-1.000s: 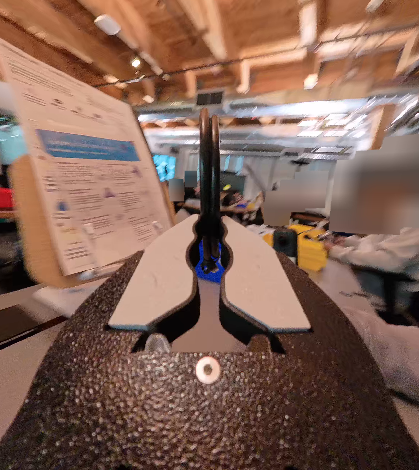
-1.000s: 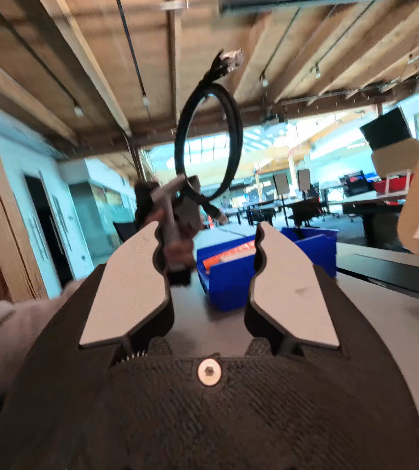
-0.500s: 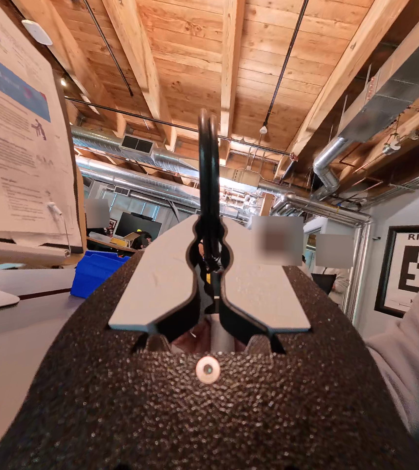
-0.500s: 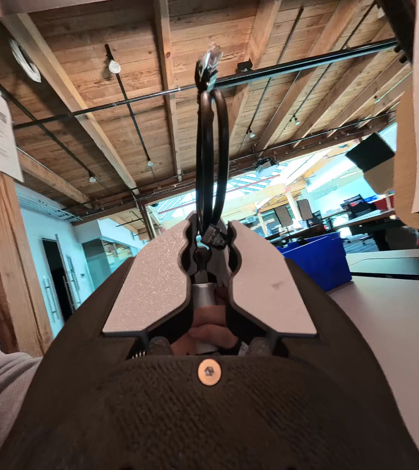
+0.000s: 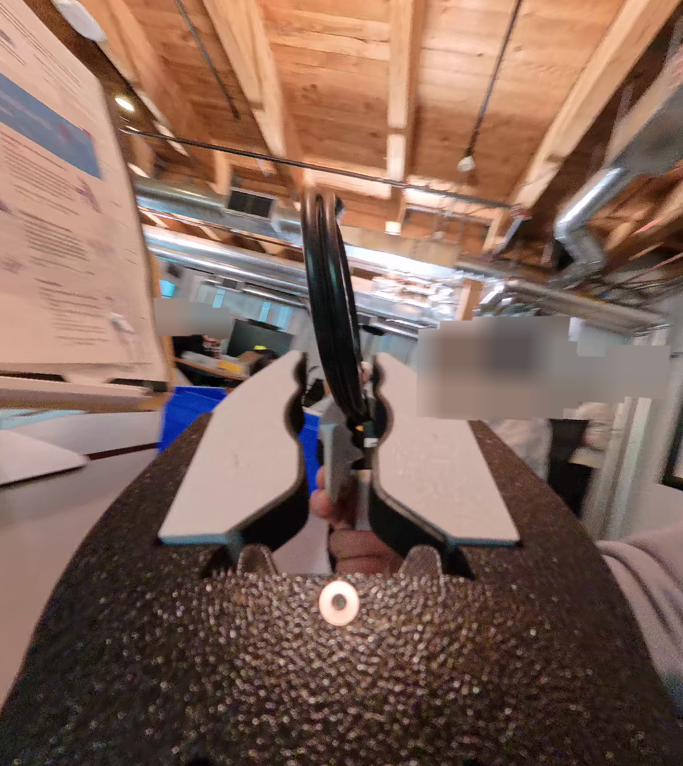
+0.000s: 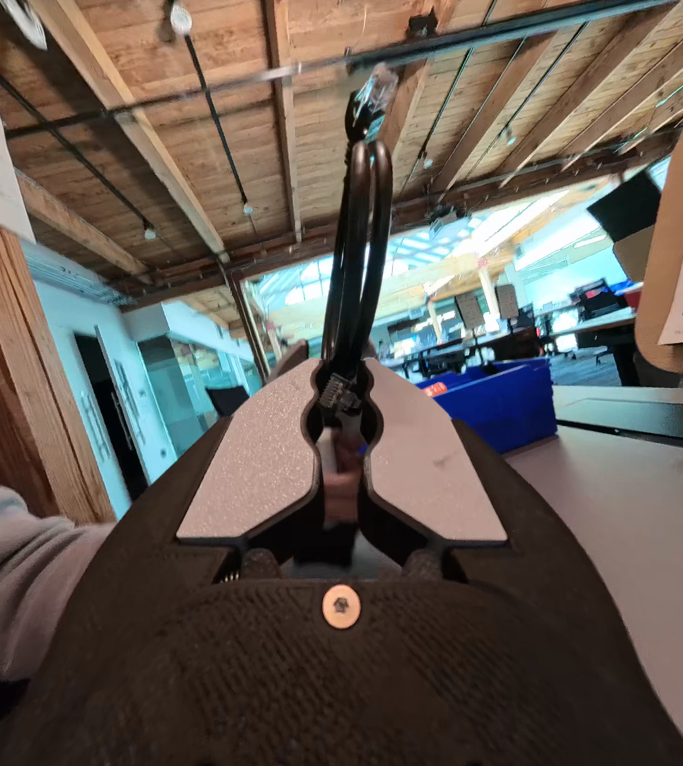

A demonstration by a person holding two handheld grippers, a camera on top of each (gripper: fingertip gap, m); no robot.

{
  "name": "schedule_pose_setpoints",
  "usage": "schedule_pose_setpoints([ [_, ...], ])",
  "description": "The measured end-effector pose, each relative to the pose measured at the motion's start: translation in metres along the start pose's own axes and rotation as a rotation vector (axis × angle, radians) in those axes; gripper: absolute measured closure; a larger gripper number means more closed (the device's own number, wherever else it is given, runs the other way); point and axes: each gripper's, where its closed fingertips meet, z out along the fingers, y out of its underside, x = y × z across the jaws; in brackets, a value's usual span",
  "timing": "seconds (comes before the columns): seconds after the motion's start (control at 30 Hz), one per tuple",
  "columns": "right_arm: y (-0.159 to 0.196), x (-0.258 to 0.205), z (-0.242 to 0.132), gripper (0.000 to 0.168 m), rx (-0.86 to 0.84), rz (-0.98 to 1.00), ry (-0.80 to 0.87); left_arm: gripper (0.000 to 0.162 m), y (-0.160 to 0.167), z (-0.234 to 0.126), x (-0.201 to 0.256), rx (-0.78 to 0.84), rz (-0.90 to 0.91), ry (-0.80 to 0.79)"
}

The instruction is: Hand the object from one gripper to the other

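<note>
A coiled black cable (image 5: 329, 298) with clear plugs stands upright between the fingers of my left gripper (image 5: 337, 360). The left jaws are parted and do not press on it. In the same view the grey finger (image 5: 335, 452) of the right gripper and a hand (image 5: 356, 543) show through the gap, below the coil. In the right wrist view my right gripper (image 6: 342, 364) is shut on the cable (image 6: 356, 257) near its lower plug. The coil rises above the fingers, and the other plug (image 6: 375, 93) is at the top.
A blue bin (image 6: 497, 402) sits on the grey table (image 6: 621, 518) to the right; it also shows in the left wrist view (image 5: 190, 410). A board with a paper sheet (image 5: 41, 228) stands at the left. A wooden post (image 6: 0, 373) and a grey sleeve (image 5: 663, 601) are close by. About 5 cm separates my left fingertips from my right.
My left gripper has opened and let go of the cable. My right gripper closed on it half a second ago and still holds it. Both views have shifted a little.
</note>
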Motion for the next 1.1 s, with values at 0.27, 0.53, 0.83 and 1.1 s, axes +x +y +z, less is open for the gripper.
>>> schedule_pose_setpoints([
  [0.27, 0.029, -0.004, -0.05, 0.154, -0.484, -0.116, -0.102, 0.109, 0.017, -0.032, 0.003, -0.487, 0.24, -0.018],
  [0.53, 0.036, -0.005, -0.05, 0.154, -0.5, -0.043, -0.132, 0.143, 0.028, -0.03, 0.003, -0.466, 0.206, 0.019],
  [0.83, 0.012, 0.018, -0.039, 0.132, -0.28, -0.042, 0.045, 0.153, 0.005, -0.014, -0.011, -0.175, 0.107, -0.095],
  [1.1, 0.01, 0.005, -0.013, 0.136, -0.138, -0.039, 0.038, 0.153, -0.003, -0.009, -0.012, 0.094, -0.09, -0.093],
])
